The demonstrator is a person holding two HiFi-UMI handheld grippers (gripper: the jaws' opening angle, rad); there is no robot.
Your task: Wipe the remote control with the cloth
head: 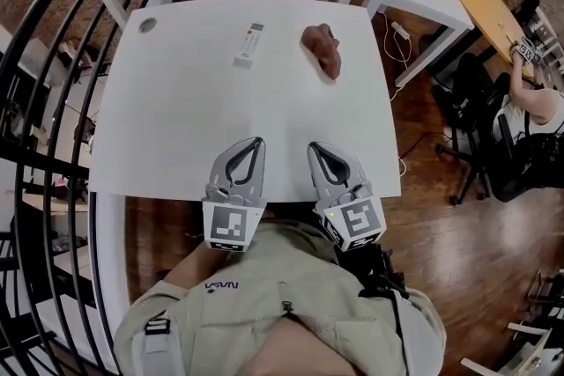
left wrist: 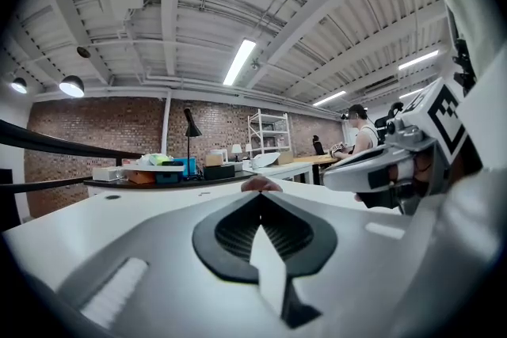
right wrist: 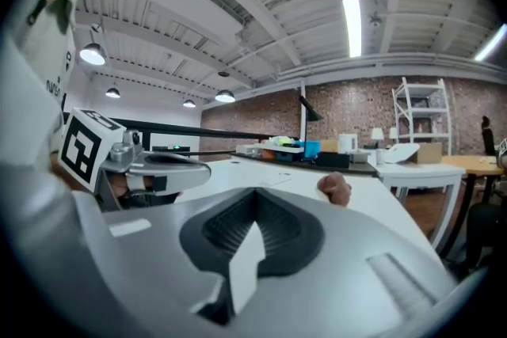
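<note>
table (head: 176, 101): white | cloth (head: 322, 48): reddish-brown | remote control (head: 249, 44): white, red mark

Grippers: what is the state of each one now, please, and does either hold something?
Left gripper: closed, holding nothing.
Right gripper: closed, holding nothing.

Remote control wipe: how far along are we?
Nothing looks done. The cloth lies on the table, apart from the remote control. Left gripper and right gripper are shut and empty at the near edge. Left: grab cloth, wipe remote control.
</note>
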